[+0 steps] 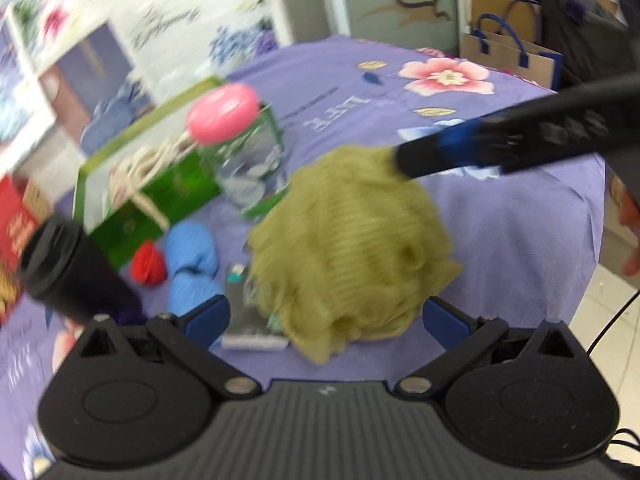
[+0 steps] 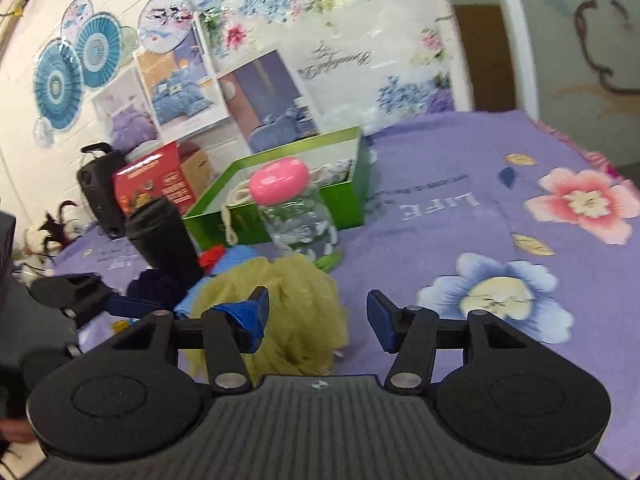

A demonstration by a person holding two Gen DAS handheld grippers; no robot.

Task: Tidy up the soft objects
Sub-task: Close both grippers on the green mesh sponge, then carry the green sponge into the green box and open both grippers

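Observation:
An olive-green mesh bath sponge (image 1: 348,248) lies on the purple flowered cloth (image 1: 500,220). My left gripper (image 1: 326,318) is open, its blue pads (image 1: 208,316) wide on either side of the sponge's near end, with a gap showing on the left. One finger of my right gripper (image 1: 480,148) comes in from the right, its tip at the sponge's far top edge. In the right wrist view my right gripper (image 2: 320,316) is open, with the sponge (image 2: 296,304) just past its left pad. A blue soft bundle (image 1: 192,256) and a red soft ball (image 1: 149,266) lie to the left.
An open green box (image 1: 152,184) with pale rope in it stands at the far left, and a clear jar with a pink lid (image 1: 224,116) stands against it. A black tumbler (image 1: 68,264), a red carton (image 2: 152,184) and a black speaker (image 2: 100,188) stand nearby. A grey packet (image 1: 248,320) lies beside the sponge.

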